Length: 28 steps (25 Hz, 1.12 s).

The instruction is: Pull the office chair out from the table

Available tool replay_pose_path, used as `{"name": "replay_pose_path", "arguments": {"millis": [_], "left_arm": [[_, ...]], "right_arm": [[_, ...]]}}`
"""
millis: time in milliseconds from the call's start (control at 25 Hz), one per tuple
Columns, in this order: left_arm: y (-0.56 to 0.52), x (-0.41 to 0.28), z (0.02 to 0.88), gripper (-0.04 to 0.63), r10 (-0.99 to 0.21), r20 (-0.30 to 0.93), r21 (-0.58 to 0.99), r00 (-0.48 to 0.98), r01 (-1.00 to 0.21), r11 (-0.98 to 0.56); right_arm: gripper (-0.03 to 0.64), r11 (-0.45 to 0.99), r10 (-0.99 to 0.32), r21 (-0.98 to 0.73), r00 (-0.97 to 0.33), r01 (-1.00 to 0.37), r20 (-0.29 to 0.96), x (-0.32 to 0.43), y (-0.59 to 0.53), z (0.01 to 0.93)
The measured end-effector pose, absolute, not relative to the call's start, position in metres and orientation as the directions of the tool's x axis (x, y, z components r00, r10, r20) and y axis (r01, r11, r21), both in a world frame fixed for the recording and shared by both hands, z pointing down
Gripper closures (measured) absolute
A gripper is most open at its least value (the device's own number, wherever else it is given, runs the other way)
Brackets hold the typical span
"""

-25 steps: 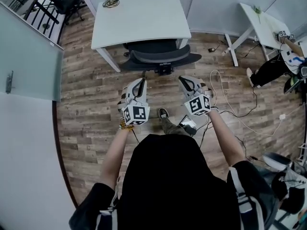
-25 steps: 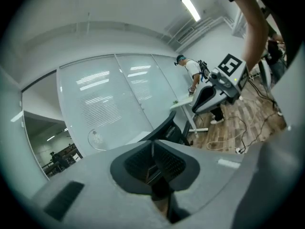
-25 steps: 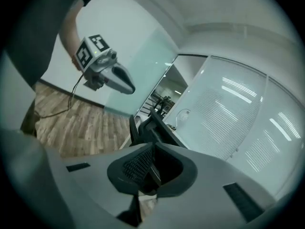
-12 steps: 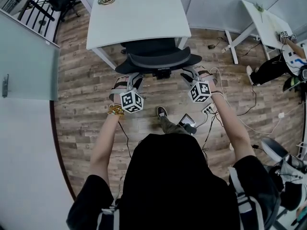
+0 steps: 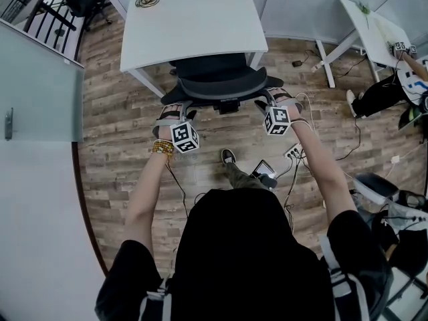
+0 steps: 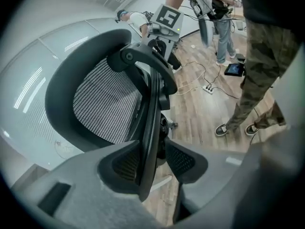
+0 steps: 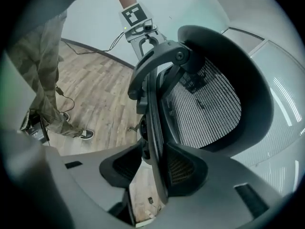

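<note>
Item one, white desk (image 5: 194, 25). Item two, office chair (image 5: 221, 82), seat tucked under the desk, backrest (image 6: 105, 104) facing us. Items three and four, left tool (image 5: 177, 107) and right tool (image 5: 267, 101): jaws just opened, each straddling a backrest edge, pads seemingly not pressing.

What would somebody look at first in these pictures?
The black office chair, tucked under the white table at the top of the head view. The left gripper and right gripper stand at either side of its backrest; their jaws have just been opening, and the backrest's edge sits between them, not yet pinched.
</note>
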<state>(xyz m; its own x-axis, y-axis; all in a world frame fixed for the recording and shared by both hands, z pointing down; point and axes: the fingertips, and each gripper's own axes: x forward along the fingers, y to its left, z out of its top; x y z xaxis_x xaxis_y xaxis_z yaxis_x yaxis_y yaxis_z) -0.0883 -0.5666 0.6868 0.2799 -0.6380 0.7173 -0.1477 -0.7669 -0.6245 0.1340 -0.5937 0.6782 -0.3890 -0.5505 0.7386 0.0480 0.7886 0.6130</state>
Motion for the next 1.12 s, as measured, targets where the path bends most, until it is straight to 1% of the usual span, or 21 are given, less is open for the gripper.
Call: {"name": "replay_pose_path", "arguments": {"millis": [120,240,360,400,560,680,840,1120], "left_arm": [[-0.573,-0.094,0.694,0.419,-0.635,0.728,-0.629,0.258,-0.119,-0.768],[-0.58,-0.097,0.699,0.419,-0.625,0.737,-0.608,0.259,-0.149,-0.779],[-0.587,-0.099,0.704,0.413,-0.61,0.75,-0.576,0.256,-0.201,-0.792],[-0.589,-0.099,0.704,0.43,-0.607,0.753,-0.573,0.252,-0.201,-0.794],[-0.588,-0.102,0.706,0.453,-0.586,0.773,-0.562,0.243,-0.167,-0.81],[-0.588,-0.109,0.709,0.451,-0.562,0.794,-0.533,0.231,-0.18,-0.827],[-0.587,-0.118,0.711,0.449,-0.537,0.812,-0.503,0.228,-0.193,-0.842],[-0.584,-0.12,0.713,0.446,-0.516,0.829,-0.476,0.217,-0.212,-0.854]], "right_arm": [[0.479,0.782,-0.561,0.621,-0.377,0.049,0.737,0.131,-0.599,0.683],[0.511,0.778,-0.57,0.627,-0.373,0.039,0.732,0.13,-0.604,0.685],[0.509,0.79,-0.563,0.613,-0.378,0.015,0.735,0.129,-0.606,0.686],[0.508,0.794,-0.561,0.608,-0.379,0.007,0.736,0.129,-0.606,0.686],[0.508,0.813,-0.546,0.582,-0.378,-0.022,0.748,0.125,-0.606,0.689],[0.505,0.827,-0.533,0.56,-0.38,-0.046,0.756,0.117,-0.606,0.692],[0.506,0.846,-0.508,0.532,-0.375,-0.047,0.775,0.108,-0.602,0.693],[0.505,0.853,-0.504,0.517,-0.369,-0.072,0.781,0.105,-0.6,0.693]]}}
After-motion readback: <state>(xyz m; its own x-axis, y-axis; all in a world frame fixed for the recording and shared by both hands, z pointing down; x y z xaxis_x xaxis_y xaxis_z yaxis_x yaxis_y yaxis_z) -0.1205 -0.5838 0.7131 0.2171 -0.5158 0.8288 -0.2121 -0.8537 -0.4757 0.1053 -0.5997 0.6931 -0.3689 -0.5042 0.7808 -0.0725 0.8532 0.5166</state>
